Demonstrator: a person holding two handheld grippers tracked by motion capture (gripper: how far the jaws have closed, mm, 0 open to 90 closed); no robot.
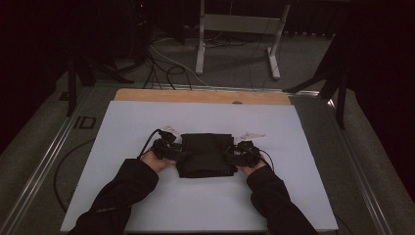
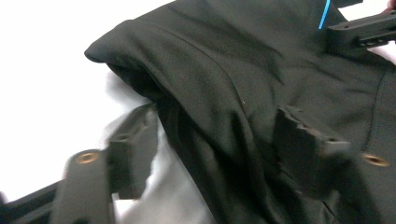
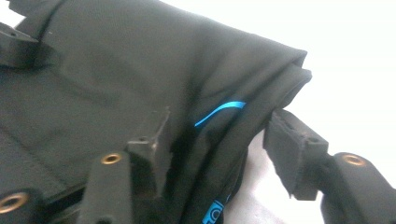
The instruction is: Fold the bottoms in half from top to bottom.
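Observation:
A folded black garment (image 1: 204,154) lies in the middle of the white sheet (image 1: 161,205). My left gripper (image 1: 169,149) sits at its left edge and my right gripper (image 1: 242,155) at its right edge. In the left gripper view the left gripper (image 2: 219,144) stands open astride the folded edge of the garment (image 2: 224,70): one jaw over the white sheet, the other on top of the cloth. The right gripper (image 3: 224,149) is likewise open, with the garment's layered edge (image 3: 140,70) and its blue stripe (image 3: 219,112) between the jaws, one jaw clear of the cloth.
The white sheet covers a wooden table whose far edge (image 1: 200,96) shows. Beyond it are floor cables (image 1: 161,63) and the legs of a white frame (image 1: 235,29). Metal rails (image 1: 39,161) run along both sides of the table.

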